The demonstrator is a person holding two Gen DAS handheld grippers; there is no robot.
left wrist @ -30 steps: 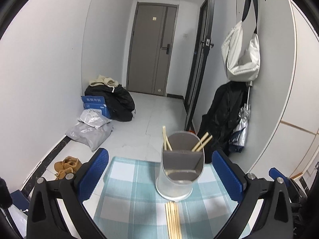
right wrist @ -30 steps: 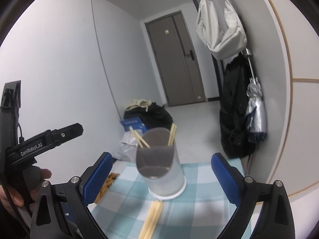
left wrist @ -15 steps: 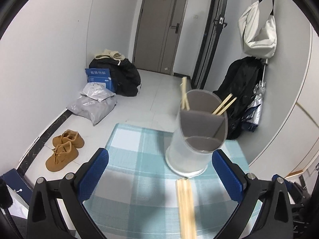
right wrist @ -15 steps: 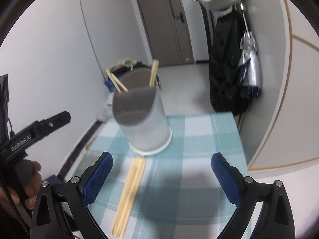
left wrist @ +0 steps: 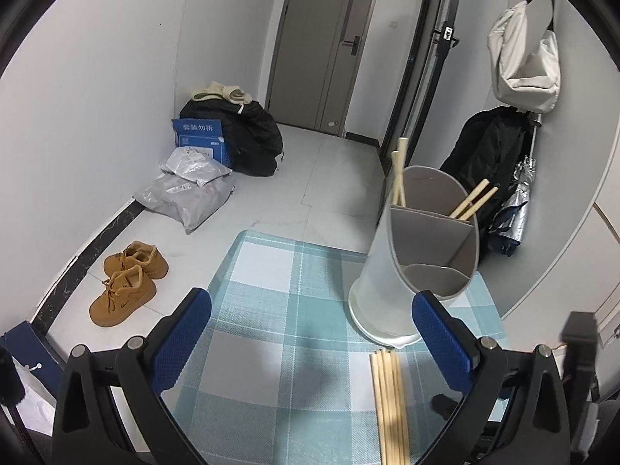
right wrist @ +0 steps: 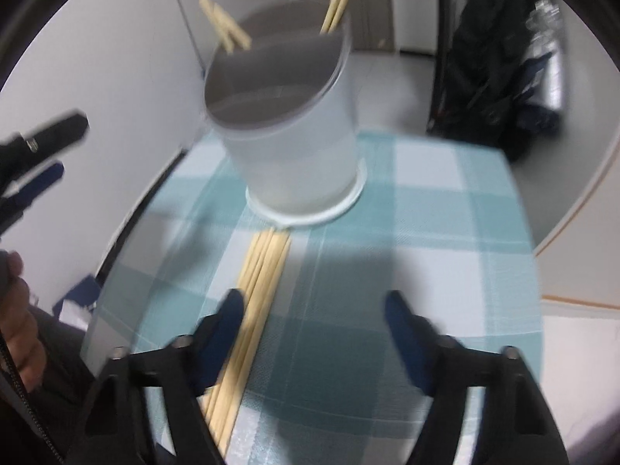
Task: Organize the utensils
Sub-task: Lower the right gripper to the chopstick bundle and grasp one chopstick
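- Several loose chopsticks (left wrist: 389,407) lie bundled on the counter (left wrist: 271,310) just before the holder (left wrist: 418,255), within my reach; my left gripper (left wrist: 310,343) hovers wide and empty.
- My right gripper (right wrist: 314,310), jaws just narrowing yet empty, hangs beside that bundle (right wrist: 255,302), probably to pinch one.

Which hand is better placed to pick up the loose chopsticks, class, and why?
Right. The right tool, jaws just narrowing with nothing gripped, sits low beside the chopstick bundle. The left tool hovers open over bare tablecloth.
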